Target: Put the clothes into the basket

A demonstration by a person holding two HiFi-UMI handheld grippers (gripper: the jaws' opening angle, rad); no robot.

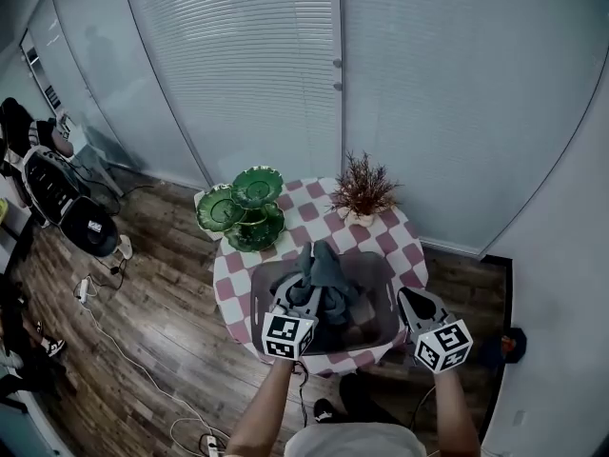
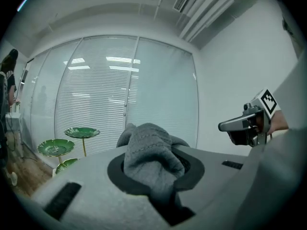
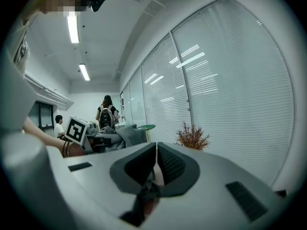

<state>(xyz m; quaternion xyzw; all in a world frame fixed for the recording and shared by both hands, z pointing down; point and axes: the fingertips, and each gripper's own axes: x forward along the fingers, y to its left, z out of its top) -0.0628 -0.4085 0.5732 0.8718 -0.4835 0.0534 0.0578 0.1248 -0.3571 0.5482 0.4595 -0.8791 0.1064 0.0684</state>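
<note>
One garment [image 2: 148,152], seemingly upright, clamped by left hand-held gripper [image 1: 300,301]; right hand-held gripper [image 3: 156,150] closed.

The basket [image 1: 384,291] takes up the near edge of the tabletop [image 1: 407,248], and grey clothes [image 1: 328,272] are heaped above its rim. A green tiered stand [image 1: 245,208] blocks the far-left edge and a potted dried plant [image 1: 363,190] the far-right edge. Bare cloth lies open between them and along the right edge.

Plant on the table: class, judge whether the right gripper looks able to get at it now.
Probably yes: the right gripper, shut and empty, is beside the basket, and nothing stands between it and the plant ahead.
</note>
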